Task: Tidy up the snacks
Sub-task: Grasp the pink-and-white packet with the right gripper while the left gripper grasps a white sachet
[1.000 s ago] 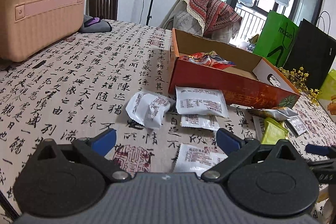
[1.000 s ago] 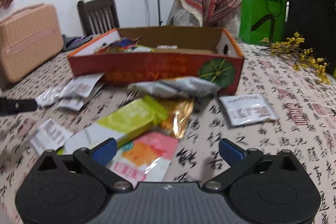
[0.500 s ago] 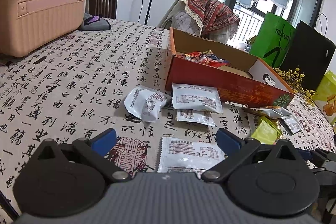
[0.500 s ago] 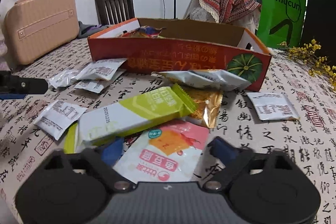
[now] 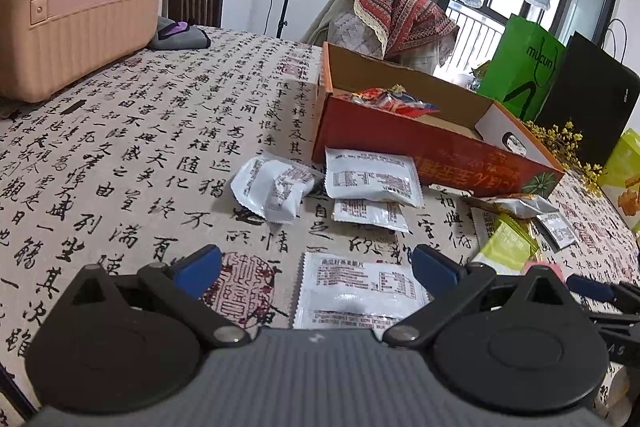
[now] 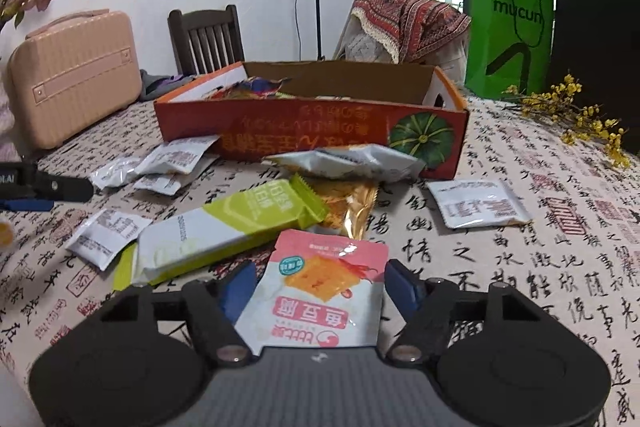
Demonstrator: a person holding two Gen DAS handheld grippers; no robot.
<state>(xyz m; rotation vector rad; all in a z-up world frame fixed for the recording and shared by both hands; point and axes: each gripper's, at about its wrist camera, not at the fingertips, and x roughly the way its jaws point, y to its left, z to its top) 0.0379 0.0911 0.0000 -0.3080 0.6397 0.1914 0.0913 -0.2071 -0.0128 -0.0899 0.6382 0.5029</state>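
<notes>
Closing jaws on the right gripper (image 6: 320, 287) straddle the pink packet (image 6: 320, 287), one blue pad at each side edge, though whether they press yet I cannot tell. That packet lies on the tablecloth (image 6: 540, 267) just in front of the box (image 6: 312, 131), probably its destination since wrappers already sit inside. Left gripper (image 5: 316, 269) hovers wide open above a white sachet (image 5: 360, 291), likely its next pick.
</notes>
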